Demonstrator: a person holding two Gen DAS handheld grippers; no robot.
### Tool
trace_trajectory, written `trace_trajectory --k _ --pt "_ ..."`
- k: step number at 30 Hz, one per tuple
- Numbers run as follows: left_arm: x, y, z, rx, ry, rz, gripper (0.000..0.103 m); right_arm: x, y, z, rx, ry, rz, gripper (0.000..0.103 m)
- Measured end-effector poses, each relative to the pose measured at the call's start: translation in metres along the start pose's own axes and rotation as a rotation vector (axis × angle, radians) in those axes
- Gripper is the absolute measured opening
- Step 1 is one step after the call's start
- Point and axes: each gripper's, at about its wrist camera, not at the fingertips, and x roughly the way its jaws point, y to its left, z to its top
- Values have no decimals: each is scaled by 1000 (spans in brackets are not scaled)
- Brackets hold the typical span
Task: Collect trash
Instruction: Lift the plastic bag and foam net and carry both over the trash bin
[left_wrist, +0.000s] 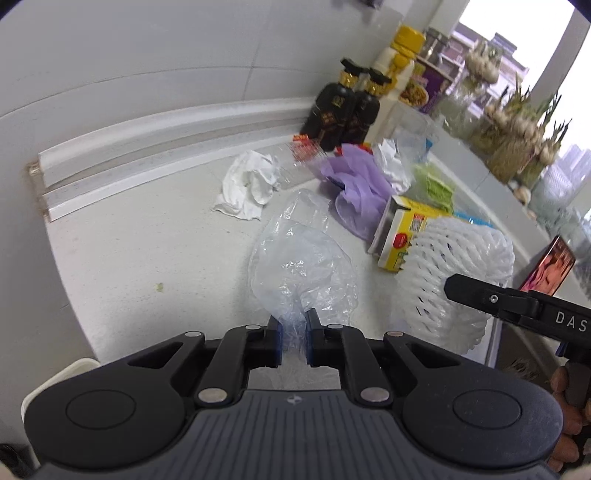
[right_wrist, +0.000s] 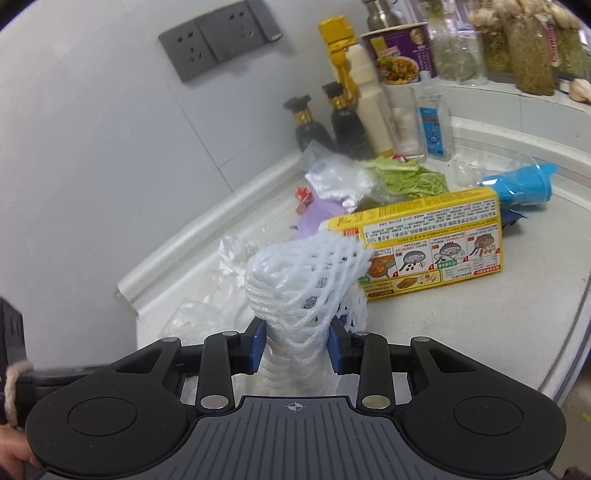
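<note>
The left gripper (left_wrist: 294, 325) is clamped on a thin, crinkled clear plastic bag (left_wrist: 301, 262) lying on the speckled counter (left_wrist: 147, 251). The right gripper (right_wrist: 297, 338) squeezes a soft white foam net sleeve (right_wrist: 306, 280), probably lifted a bit, w/ a glossy yellow cardboard box (right_wrist: 432, 240) just behind.

Soft, even daylight enters from the window (left_wrist: 517, 55), blown out to white glare. Shadows on the counter (left_wrist: 147, 251) are faint. Both fisheye views bend the wall (right_wrist: 92, 147) strongly and darken at the corners. Jars below the window look slightly blurred.
</note>
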Motion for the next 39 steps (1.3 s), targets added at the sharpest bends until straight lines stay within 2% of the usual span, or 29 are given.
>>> trace_trajectory --k 6,13,28,39 --pt "-28 14 -3 -53 -37 -6 10 -15 6 2 54 -8 37 33" --pt "-60 34 -16 -117 -82 13 10 -18 38 -7 9 34 77 33" --pt "-103 103 -66 -323 -84 172 10 18 141 -46 -252 239 232 34" --pt "-121 155 -117 -481 -45 289 10 33 203 -84 -454 357 329 34"
